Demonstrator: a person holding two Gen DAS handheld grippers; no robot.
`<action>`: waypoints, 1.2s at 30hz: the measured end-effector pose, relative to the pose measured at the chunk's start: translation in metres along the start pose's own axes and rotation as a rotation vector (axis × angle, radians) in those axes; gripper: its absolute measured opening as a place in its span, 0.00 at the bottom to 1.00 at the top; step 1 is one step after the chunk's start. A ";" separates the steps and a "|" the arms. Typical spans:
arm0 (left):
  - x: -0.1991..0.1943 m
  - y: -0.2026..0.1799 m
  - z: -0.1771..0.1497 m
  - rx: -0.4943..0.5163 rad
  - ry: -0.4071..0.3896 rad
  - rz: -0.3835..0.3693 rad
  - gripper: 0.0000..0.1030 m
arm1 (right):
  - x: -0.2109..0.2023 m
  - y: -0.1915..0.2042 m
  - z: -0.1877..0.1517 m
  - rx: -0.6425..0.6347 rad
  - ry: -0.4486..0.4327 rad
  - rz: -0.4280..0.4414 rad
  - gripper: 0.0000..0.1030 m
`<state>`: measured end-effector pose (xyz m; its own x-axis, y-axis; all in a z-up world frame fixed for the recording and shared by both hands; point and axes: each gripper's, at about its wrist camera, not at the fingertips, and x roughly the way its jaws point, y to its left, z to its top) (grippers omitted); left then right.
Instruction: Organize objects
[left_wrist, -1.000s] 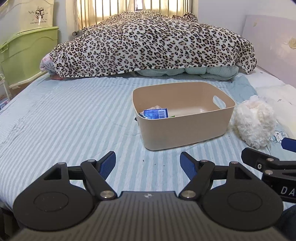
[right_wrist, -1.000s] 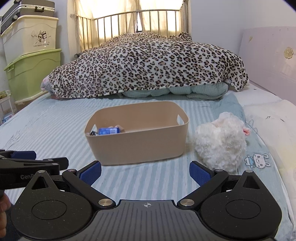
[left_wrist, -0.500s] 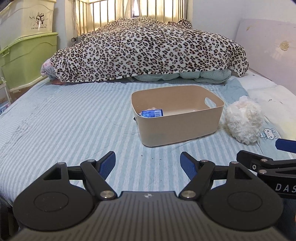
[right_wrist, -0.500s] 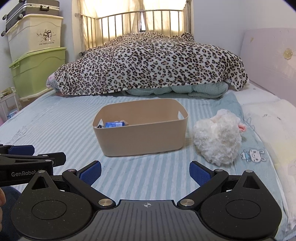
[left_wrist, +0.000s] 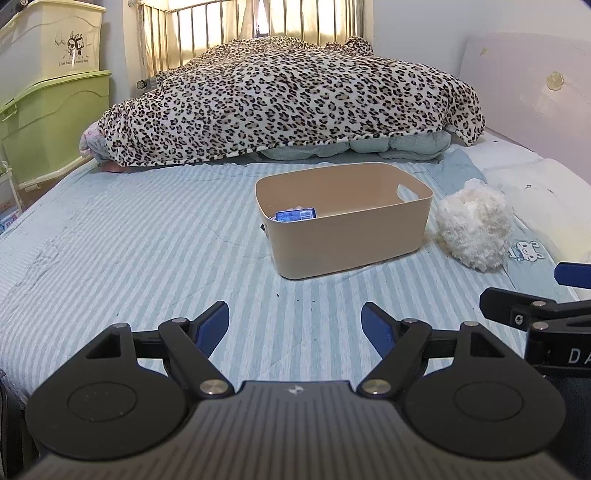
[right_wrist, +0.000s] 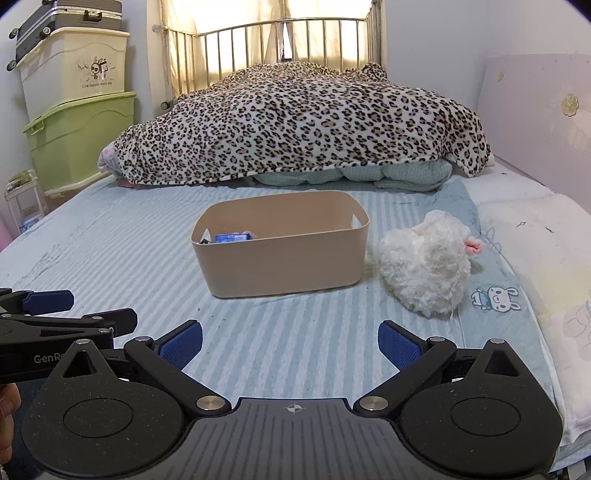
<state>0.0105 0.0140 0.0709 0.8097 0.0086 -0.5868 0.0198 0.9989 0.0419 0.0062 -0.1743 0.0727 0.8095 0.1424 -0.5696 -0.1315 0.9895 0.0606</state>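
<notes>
Nearest to the cameras, the left claw (left_wrist: 294, 325) is spread wide and holds nothing, above the striped bed sheet (left_wrist: 129, 251). The right claw (right_wrist: 290, 341) is also spread wide and empty, beside the left one. Further on, a beige plastic bin (right_wrist: 280, 258) with rounded corners and a cut-out handle stands on the sheet. Inside it, against the left wall, lies a blue packet (right_wrist: 232, 238), only partly visible. Just to the right of the bin rests a white fluffy plush toy (right_wrist: 424, 273) with a small pink part. Behind them a leopard-print blanket (right_wrist: 303, 125) covers the far end of the bed.
</notes>
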 end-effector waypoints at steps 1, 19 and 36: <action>-0.001 0.000 -0.001 -0.004 0.001 -0.003 0.77 | -0.001 -0.001 0.000 0.006 0.000 0.005 1.00; -0.010 -0.003 -0.012 0.002 0.018 -0.021 0.79 | -0.008 -0.011 -0.010 0.030 0.004 0.023 1.00; -0.019 -0.011 -0.012 0.027 0.002 -0.031 0.79 | -0.015 -0.003 -0.009 -0.005 -0.006 0.014 1.00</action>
<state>-0.0120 0.0037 0.0716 0.8076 -0.0223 -0.5894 0.0604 0.9972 0.0451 -0.0105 -0.1798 0.0740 0.8110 0.1567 -0.5637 -0.1458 0.9872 0.0647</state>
